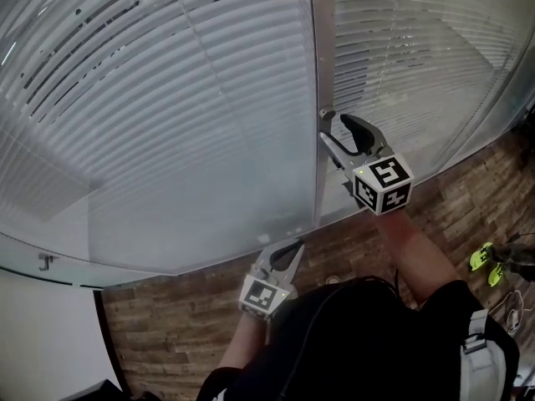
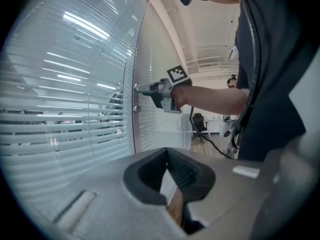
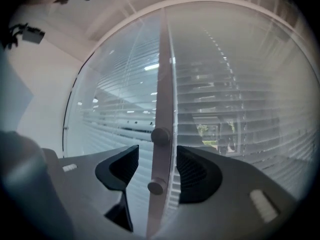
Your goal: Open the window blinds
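Knobs (image 3: 160, 135), 2 on the frame (image 3: 163, 74), sit between the wide-apart jaws of the right gripper (image 3: 157, 154), clear only in its own view; the left gripper (image 2: 168, 159) is closed, empty.

The head camera looks steeply down at the window blinds (image 1: 167, 98), the post (image 1: 321, 73) between the panes, and both claws. The left claw (image 2: 167, 156) camera sits low and farther back. It looks along the glass toward the right claw (image 2: 145, 89). The right claw camera is very close to the post and faces it. All three views share the post and blinds.
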Demonstrator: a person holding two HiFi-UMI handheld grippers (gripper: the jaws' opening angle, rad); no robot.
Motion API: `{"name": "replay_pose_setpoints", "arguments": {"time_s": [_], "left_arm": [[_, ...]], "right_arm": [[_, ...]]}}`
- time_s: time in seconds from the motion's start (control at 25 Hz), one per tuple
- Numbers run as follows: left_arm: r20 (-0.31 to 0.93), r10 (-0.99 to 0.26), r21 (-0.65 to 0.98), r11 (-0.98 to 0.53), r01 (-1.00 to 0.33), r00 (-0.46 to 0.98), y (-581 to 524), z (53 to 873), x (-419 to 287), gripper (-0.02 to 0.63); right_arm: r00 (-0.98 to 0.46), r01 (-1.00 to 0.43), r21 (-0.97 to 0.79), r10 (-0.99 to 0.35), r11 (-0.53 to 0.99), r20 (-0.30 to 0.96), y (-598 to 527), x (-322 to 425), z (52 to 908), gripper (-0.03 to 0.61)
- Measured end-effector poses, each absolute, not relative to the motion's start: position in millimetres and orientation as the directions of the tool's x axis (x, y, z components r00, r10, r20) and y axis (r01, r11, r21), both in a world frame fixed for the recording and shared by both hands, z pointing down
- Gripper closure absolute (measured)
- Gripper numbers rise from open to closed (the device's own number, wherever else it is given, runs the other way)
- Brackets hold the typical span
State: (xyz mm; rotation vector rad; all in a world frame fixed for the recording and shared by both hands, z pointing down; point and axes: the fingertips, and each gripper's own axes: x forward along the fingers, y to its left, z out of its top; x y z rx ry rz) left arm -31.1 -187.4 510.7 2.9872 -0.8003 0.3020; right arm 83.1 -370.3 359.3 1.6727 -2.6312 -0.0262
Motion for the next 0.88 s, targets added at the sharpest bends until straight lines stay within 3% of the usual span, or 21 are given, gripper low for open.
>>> {"name": "replay_pose_setpoints", "arguments": {"time_s": [0.12,0.2,0.28,0.4,0.56,0.8,0.88], "left_arm": [[0.182,-0.496,-0.028,-0.866,-0.5,0.849,-189.1,513.9,-31.2,0.609],[0.177,-0.492,-0.042,-0.869,-0.493,0.852,-191.0,516.5,-31.5,0.609],[0.179,-0.49,-0.049,-0.871,-0.489,0.853,-192.1,519.8,-32.6,0.609],[0.177,-0.485,-0.05,-0.873,-0.485,0.856,-191.5,520.4,-30.4,0.609],[0.173,-0.468,-0.05,-0.883,-0.467,0.866,-188.7,518.8,-25.6,0.609],[0.177,-0.482,-0.049,-0.875,-0.482,0.858,-188.9,519.4,-31.7,0.609],[0.175,-0.497,-0.048,-0.867,-0.497,0.85,-191.4,518.9,-37.0,0.609]], "right_arm": [[-0.48,-0.812,0.262,-0.852,0.522,0.21,-362.7,74.3,400.1,0.342],[-0.468,-0.751,0.361,-0.831,0.553,0.3,-361.4,76.6,407.1,0.385],[-0.386,-0.675,0.556,-0.875,0.485,0.294,-364.0,86.4,385.5,0.383],[-0.291,-0.43,0.842,-0.933,0.326,0.213,-367.6,85.7,347.0,0.374],[-0.292,-0.255,0.925,-0.935,0.28,0.203,-372.3,69.6,342.7,0.379],[-0.281,-0.194,0.947,-0.939,0.257,0.198,-376.6,62.6,344.1,0.394],[-0.278,-0.188,0.946,-0.938,0.264,0.206,-379.3,61.3,345.6,0.44]]}}
